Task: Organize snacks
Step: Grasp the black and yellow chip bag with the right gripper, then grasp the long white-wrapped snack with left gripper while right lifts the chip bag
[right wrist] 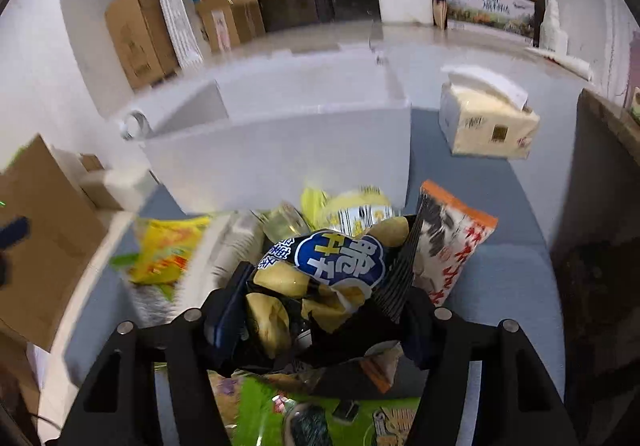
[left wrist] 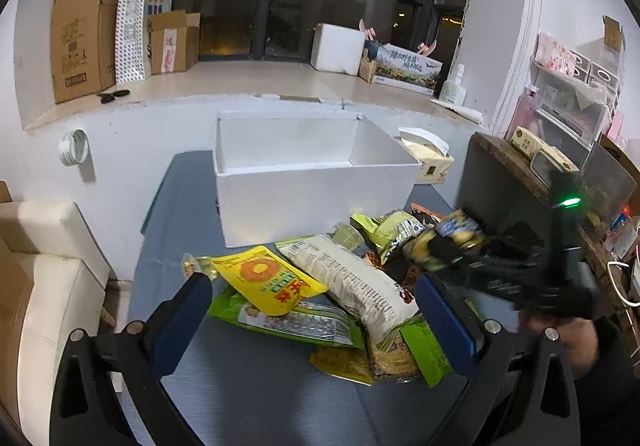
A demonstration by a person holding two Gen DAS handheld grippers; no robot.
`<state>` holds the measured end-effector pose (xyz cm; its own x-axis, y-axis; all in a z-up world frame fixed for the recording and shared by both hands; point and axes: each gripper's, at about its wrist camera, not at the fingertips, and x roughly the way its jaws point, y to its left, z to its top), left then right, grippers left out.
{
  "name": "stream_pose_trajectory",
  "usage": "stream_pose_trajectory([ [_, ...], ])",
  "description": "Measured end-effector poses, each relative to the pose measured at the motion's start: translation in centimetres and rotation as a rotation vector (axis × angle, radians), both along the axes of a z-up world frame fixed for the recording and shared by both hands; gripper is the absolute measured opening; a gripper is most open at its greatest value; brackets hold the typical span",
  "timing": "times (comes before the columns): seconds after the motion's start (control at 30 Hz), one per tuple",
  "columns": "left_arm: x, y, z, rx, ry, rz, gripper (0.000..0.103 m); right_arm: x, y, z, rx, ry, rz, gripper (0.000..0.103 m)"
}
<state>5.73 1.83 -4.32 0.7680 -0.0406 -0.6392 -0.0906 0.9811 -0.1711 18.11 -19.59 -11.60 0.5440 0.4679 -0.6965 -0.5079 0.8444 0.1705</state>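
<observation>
Chip bag (right wrist: 320, 270) (crumpled, label partly hidden) sits pinched in right jaws.

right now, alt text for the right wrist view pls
The right gripper is shut on a black-and-yellow chip bag, lifted over a pile of snack packets on a grey table. A white box stands just behind.

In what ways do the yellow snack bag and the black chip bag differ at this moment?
The yellow snack bag lies flat on the pile; the black chip bag is clamped in the right gripper. The yellow one looks smooth, the black one crumpled. Both sit outside the white box.
</observation>
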Motion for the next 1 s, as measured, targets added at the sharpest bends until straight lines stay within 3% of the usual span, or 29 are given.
stream_pose_trajectory([
  [0.17,3.3,-1.4,-1.4,-0.052,0.080,-0.026,0.103,-2.0,-2.3,3.6,0.100,-0.060,0.001,0.069],
  [0.3,7.5,-2.7,-3.4,-0.062,0.181,-0.013,0.103,-3.4,-4.1,5.4,0.117,-0.104,-0.023,0.069],
  [0.47,12.0,-4.7,-5.9,0.058,0.276,0.013,0.103,-4.2,-6.3,6.2,0.135,-0.123,-0.056,0.069],
  [0.77,15.1,-6.9,-10.3,0.118,0.408,-0.001,0.103,-4.6,-7.2,5.5,0.132,-0.121,-0.055,0.069],
  [0.8,15.0,-7.1,-10.7,0.127,0.414,0.000,0.093,-4.6,-7.1,5.4,0.132,-0.118,-0.051,0.069],
  [0.83,15.0,-7.2,-10.9,0.133,0.419,0.005,0.069,-4.6,-7.0,5.2,0.131,-0.114,-0.050,0.069],
  [0.9,14.8,-7.7,-11.2,0.181,0.430,0.019,0.051,-4.5,-6.8,4.8,0.125,-0.103,-0.040,0.069],
  [1.0,13.9,-7.6,-10.4,0.138,0.401,-0.008,0.045,-4.6,-6.8,4.6,0.115,-0.100,-0.036,0.069],
])
